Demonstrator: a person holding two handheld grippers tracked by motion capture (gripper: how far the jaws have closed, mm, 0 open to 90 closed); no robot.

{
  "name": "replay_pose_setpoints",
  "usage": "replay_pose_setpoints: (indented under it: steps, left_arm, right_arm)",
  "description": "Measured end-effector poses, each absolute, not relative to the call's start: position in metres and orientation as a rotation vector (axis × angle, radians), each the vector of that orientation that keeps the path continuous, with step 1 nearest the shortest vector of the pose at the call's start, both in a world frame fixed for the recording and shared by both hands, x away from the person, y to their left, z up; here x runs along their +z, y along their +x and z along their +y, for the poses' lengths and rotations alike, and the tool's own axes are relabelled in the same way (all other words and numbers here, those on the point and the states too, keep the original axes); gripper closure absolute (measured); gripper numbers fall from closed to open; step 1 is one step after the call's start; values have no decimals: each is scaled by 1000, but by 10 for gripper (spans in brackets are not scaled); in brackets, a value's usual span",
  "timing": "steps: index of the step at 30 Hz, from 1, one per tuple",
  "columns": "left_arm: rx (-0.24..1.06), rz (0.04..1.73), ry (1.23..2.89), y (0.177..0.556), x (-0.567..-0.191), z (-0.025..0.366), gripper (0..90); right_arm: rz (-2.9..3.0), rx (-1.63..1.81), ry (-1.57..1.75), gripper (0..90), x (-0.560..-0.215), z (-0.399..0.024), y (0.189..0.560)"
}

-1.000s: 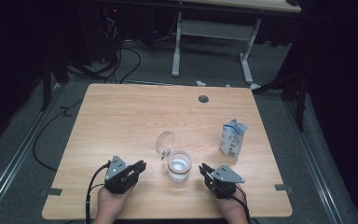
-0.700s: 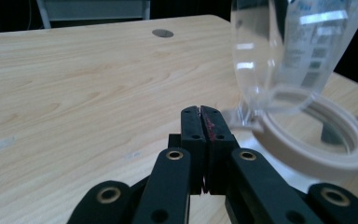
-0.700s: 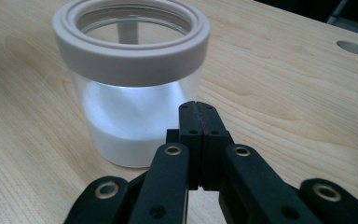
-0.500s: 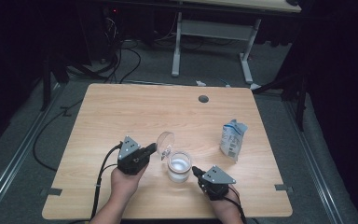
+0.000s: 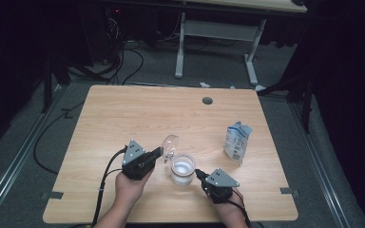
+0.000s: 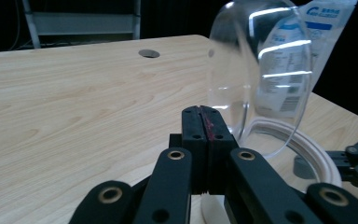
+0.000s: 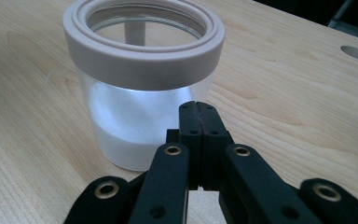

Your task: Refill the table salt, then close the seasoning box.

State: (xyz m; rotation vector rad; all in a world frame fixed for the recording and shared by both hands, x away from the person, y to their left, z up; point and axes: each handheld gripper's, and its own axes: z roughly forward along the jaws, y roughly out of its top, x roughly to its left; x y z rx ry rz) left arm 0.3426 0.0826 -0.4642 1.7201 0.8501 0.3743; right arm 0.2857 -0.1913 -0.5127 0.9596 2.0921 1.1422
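A clear jar (image 5: 182,171) with a white rim and white powder inside stands near the table's front middle. Its clear domed lid (image 5: 170,144) is tipped up at the jar's left rear. My left gripper (image 5: 159,152) is shut, its tips right at the lid's left edge; in the left gripper view the lid (image 6: 256,79) rises just beyond the closed jaws (image 6: 200,122). My right gripper (image 5: 198,172) is shut, its tips close to the jar's right side. In the right gripper view the jar (image 7: 142,93) stands just behind the closed jaws (image 7: 199,119); contact is unclear.
A blue and white pouch (image 5: 236,141) stands on the wooden table (image 5: 123,109) to the right of the jar. A round cable hole (image 5: 207,100) lies near the far edge. Cables and a desk frame are on the floor beyond.
My left gripper has moved forward and to the right, up to the lid. My right gripper has shifted slightly left toward the jar. The jar and pouch stay put.
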Motion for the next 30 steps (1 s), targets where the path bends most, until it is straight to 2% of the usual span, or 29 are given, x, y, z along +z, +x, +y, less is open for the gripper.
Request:
replay_pose_setpoints:
  steps: [8,18,26,30]
  left_arm:
    - [374,851,1726,340,-469,84,879]
    - [441,923,1798,333,-492,120,838]
    - [522,984,1816,312,-506,154,675]
    - [539,1017,1825,311,-513,169,625]
  right_arm:
    - [2089,1137,958,898,-513,-191,285]
    - [2090,1138,961,897,-514,-191,286]
    - [2056,1139,976,897,-510,-195,290]
    - [2033,1150,995,897,-505,-195,294]
